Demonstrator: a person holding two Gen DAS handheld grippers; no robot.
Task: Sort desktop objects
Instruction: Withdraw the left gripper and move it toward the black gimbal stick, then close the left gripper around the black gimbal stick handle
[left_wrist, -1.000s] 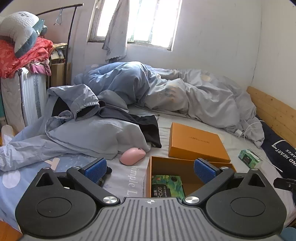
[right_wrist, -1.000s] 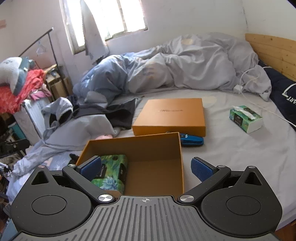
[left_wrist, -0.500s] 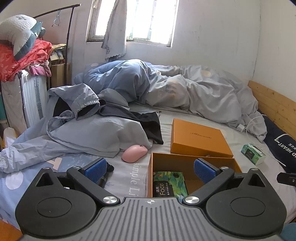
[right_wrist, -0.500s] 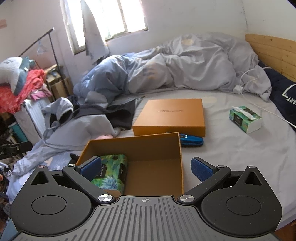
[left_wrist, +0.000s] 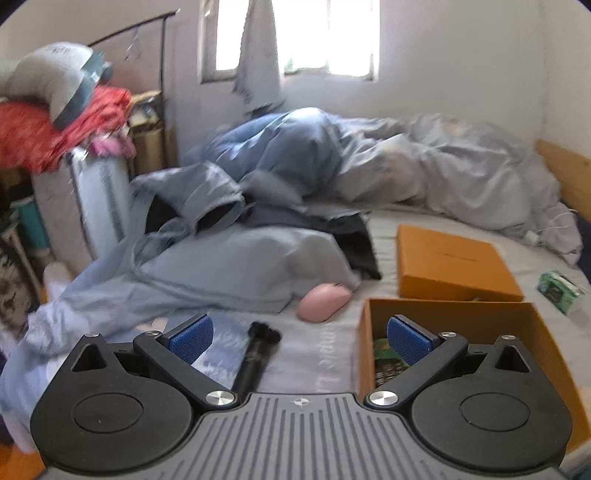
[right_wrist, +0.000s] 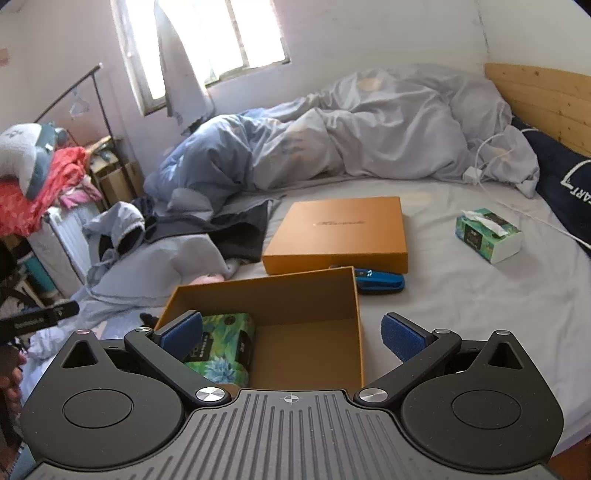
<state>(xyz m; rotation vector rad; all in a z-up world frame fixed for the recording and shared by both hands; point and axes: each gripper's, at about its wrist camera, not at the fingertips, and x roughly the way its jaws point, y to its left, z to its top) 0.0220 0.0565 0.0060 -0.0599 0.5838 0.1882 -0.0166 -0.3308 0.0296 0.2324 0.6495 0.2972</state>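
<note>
The open orange box (right_wrist: 306, 343) sits on the bed (right_wrist: 461, 295) right in front of both my tools, with a green floral packet (right_wrist: 225, 343) lying against its left wall and the rest of its floor bare. Going from the left in my left wrist view, a heap of grey-blue bedclothes (left_wrist: 221, 258) covers that side of the mattress, and a black stick-like object (left_wrist: 256, 358) lies on the sheet just ahead of my left tool (left_wrist: 299, 336), whose blue pads are spread wide with nothing between them. Beyond it a pink mouse (left_wrist: 324, 302) rests at the edge of the bedclothes, just left of the box's far corner. My right tool (right_wrist: 291, 332) hangs over the near rim of the box, its pads likewise wide apart and empty; its left pad sits in front of the packet, though I cannot tell whether it touches. Behind the box lies the orange lid (right_wrist: 340, 238), flat on the sheet, and a blue device (right_wrist: 380, 282) lies between lid and box, near the box's far right corner. Further right, well apart from these, stands a green tissue pack (right_wrist: 489, 240), and a dark pillow (right_wrist: 565, 192) lies by the wooden headboard (right_wrist: 543, 99).
</note>
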